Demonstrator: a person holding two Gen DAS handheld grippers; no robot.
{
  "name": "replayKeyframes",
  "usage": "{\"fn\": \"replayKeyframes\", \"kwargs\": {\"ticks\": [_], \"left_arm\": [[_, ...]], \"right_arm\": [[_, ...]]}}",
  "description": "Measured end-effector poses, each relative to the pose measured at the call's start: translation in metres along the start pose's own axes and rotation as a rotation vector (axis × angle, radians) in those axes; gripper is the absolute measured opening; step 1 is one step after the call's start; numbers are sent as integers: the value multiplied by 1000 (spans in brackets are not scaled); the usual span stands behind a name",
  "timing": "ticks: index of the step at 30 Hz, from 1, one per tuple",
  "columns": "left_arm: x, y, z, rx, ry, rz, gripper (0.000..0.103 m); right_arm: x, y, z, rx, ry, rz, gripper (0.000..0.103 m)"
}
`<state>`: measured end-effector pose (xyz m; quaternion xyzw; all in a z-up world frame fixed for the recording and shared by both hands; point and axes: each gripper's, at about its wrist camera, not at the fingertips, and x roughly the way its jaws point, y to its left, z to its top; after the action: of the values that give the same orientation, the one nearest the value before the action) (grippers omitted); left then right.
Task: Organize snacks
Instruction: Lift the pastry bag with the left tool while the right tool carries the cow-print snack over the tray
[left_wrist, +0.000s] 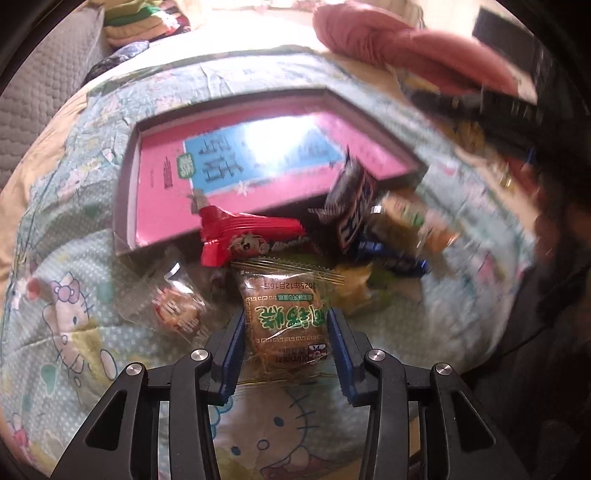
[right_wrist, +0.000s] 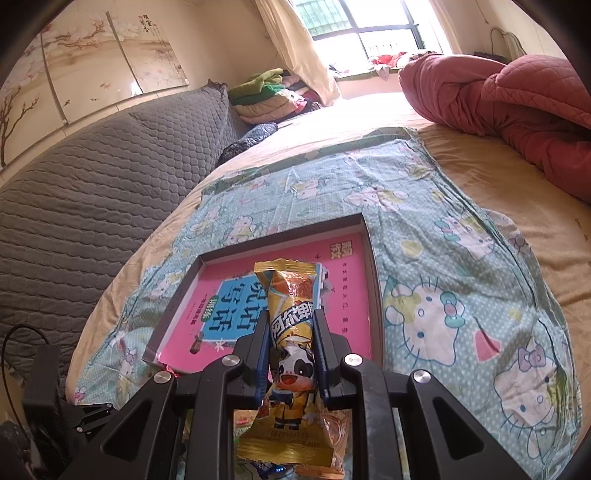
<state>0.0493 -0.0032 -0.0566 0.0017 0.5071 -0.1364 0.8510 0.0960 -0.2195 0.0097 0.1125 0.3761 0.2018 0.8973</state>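
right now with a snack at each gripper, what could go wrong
1. The left hand-held gripper straddles the clear-wrapped pastry; the slick film could slip as it closes.
2. The right hand-held gripper pinches the gold cow-print snack pack at mid-length; its loose ends may snag the pink box wall.

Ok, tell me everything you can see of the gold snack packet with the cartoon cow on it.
The gold snack packet is a glossy foil-like pillow pack, gold and orange, with a cartoon cow, a dark band of white characters and crimped ends. It stands roughly upright, top end tilted slightly left, pinched at its middle by the right gripper, whose blue-padded jaws squeeze it narrow. It hangs in front of the shallow dark-rimmed box with the pink printed bottom; whether it touches the box cannot be told.
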Motion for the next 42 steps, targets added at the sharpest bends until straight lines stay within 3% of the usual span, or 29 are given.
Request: {"fn": "replayKeyframes", "kwargs": {"ticks": [7, 18, 27, 42], "left_arm": [[-19, -5, 12, 6, -53, -4, 44], [-32, 25, 40, -87, -138, 16, 44], [-13, 53, 68, -186, -189, 22, 44], [23, 79, 81, -259, -178, 20, 44]], "right_arm": [[4, 5, 6, -24, -8, 8, 21], [15, 7, 16, -44, -12, 13, 21], [30, 9, 17, -64, 8, 5, 21], [67, -4, 19, -35, 92, -34, 21]]}}
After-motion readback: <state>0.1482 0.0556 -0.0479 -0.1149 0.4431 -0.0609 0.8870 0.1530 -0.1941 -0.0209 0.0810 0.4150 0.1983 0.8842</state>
